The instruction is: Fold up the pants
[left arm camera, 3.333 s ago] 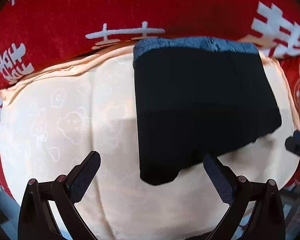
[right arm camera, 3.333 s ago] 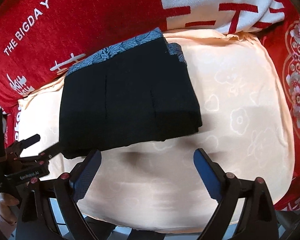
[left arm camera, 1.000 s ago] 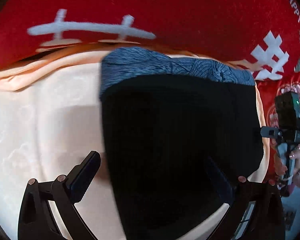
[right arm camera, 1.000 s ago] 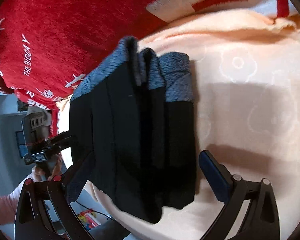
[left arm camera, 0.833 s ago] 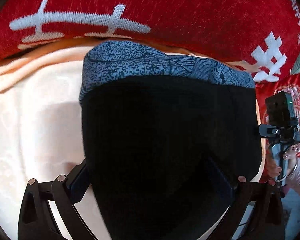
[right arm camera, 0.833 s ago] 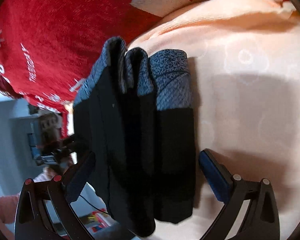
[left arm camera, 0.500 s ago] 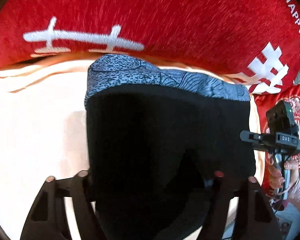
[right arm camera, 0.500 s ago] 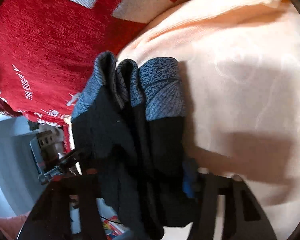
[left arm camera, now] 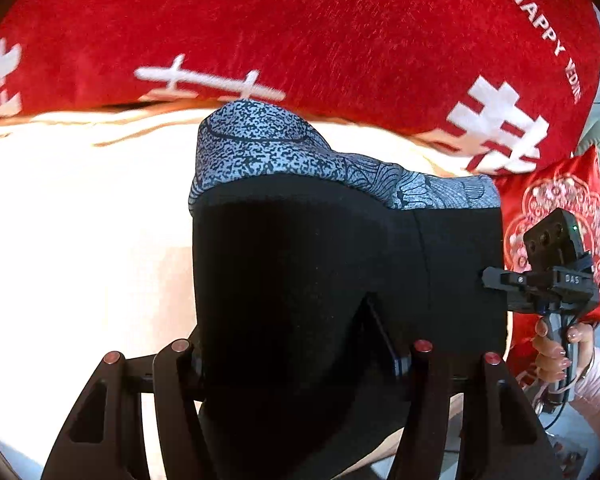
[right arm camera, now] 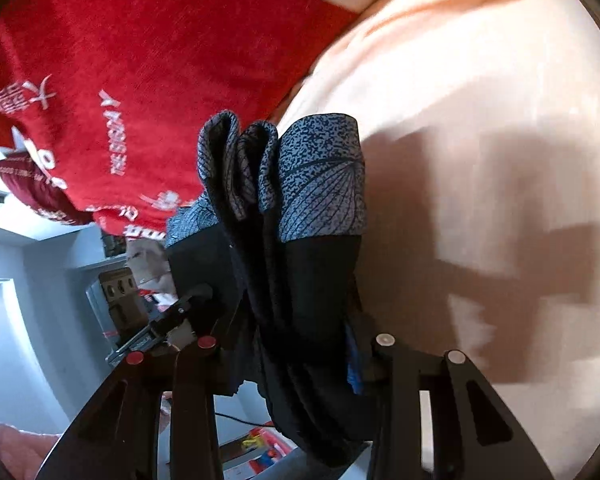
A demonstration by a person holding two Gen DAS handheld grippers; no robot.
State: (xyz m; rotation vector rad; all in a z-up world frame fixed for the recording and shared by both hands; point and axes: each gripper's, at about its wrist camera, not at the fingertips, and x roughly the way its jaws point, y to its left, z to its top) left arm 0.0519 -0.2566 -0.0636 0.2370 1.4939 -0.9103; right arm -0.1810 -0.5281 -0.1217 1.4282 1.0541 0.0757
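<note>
Above the peach bed sheet, both your left gripper and right gripper clamp the folded pants; uneven lifting could spill the stacked layers.

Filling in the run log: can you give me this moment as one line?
left tongs: shut on pants | right tongs: shut on pants | pants: folded, bunched between both | under: peach sheet
</note>
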